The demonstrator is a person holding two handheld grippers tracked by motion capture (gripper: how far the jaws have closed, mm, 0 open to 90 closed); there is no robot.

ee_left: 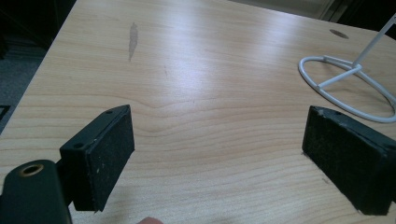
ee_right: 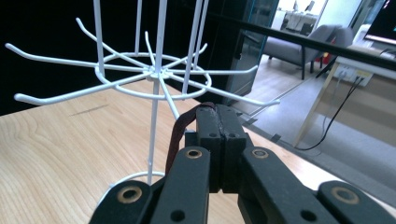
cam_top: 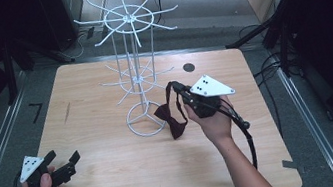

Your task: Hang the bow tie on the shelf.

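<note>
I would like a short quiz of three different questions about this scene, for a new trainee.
1. True or false: the left tool is holding something.
2. What hangs from the right tool? A) a bow tie B) a sock C) a belt
3. Fill in: the white wire rack stands on the wooden ____.

Key:
1. False; its jaws stand open over the bare table.
2. A; the dark red bow tie is held by its strap.
3. table

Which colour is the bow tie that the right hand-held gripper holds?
Dark red; the high view shows the bow tie best.
</note>
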